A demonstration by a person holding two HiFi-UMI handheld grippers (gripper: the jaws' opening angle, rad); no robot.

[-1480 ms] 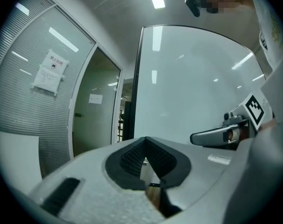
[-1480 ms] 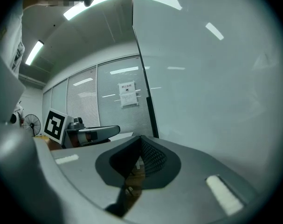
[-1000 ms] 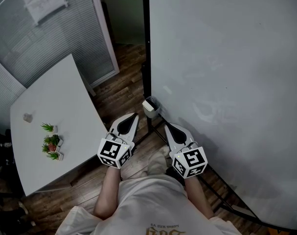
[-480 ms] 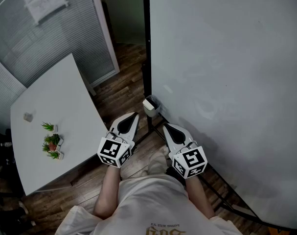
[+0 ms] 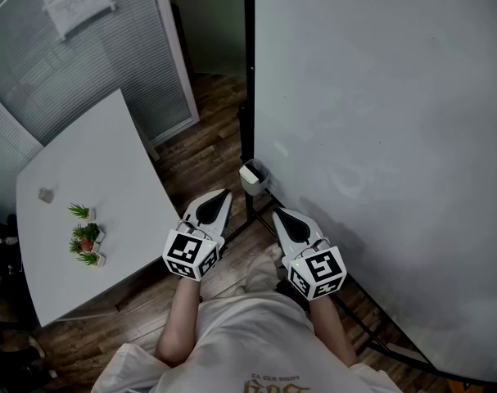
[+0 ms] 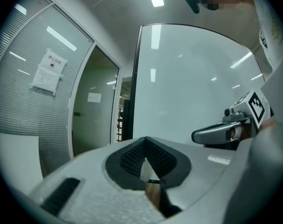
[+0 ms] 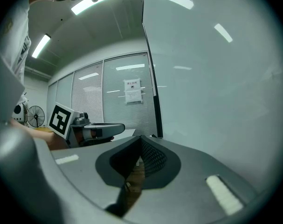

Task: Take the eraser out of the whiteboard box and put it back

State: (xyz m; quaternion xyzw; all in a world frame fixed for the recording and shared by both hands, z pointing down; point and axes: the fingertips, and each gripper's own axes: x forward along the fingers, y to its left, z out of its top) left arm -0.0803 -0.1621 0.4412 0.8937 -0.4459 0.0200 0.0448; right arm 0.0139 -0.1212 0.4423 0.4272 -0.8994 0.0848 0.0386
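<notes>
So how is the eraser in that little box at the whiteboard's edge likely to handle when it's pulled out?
The eraser looks like a small pale block, so it is probably light and stiff enough for a pinch. It sits down in the box, so it may drag on the walls coming out. Its surface is too small to judge here.

Dim ceiling-strip light (fisheye-warped edges)

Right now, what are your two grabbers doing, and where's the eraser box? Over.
Left gripper shut, empty. Right gripper shut, empty. Small pale box at the dark frame of the white whiteboard, ahead of both tips, untouched. Nothing between.
</notes>
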